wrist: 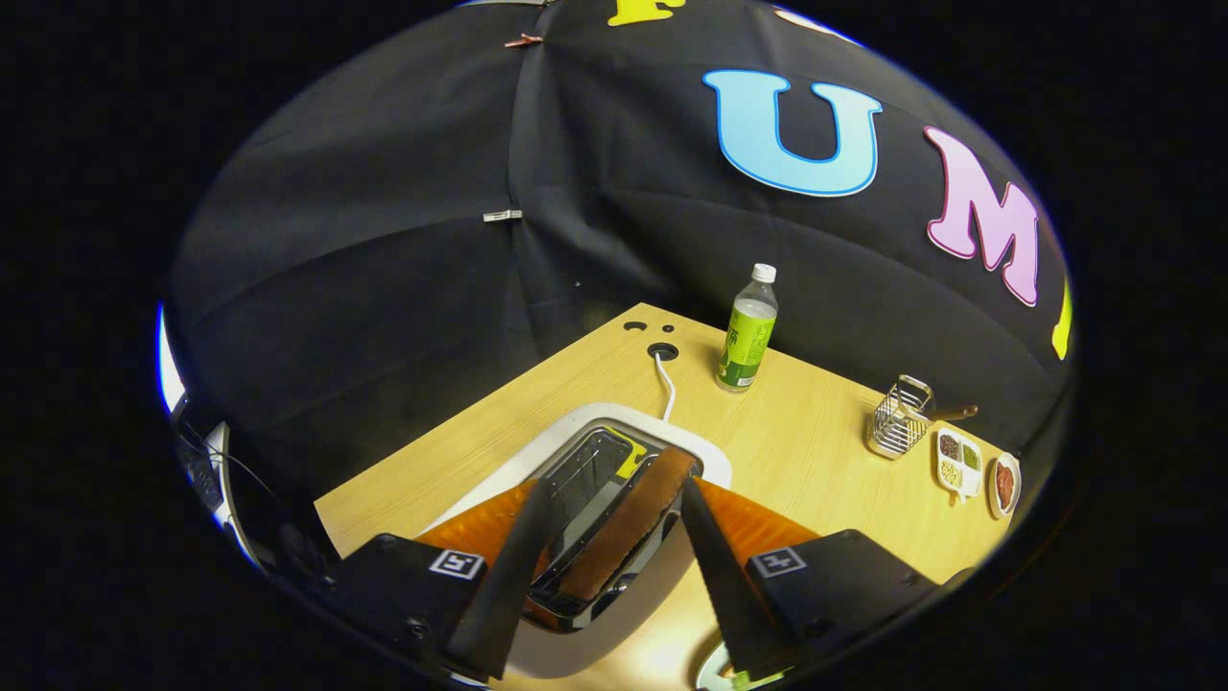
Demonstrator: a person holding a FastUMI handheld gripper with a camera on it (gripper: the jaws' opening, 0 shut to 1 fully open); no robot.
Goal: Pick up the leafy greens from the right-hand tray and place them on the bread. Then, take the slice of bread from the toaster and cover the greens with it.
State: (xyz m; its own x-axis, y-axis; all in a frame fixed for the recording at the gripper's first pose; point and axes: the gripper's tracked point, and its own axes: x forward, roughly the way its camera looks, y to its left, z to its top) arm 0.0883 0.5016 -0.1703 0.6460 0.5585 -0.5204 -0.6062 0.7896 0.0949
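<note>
A brown slice of bread [628, 523] stands on edge in one slot of the white and chrome toaster [576, 427]. My gripper [614, 485] hangs just above the toaster, open, with one finger on each side of the slice. The left finger [513, 557] lies over the empty neighbouring slot, clear of the bread. The right finger [715, 557] sits close beside the slice, and I cannot tell if it touches. Under the right finger peeks a white rim with a bit of green [743, 678]; the rest of it is hidden.
The toaster's white cable [665, 384] runs back to a hole in the wooden table [815, 451]. A green-labelled bottle [747, 331] stands beyond the toaster. Further right are a wire rack [900, 417], a divided dish [959, 463] and a small red-filled dish [1004, 483].
</note>
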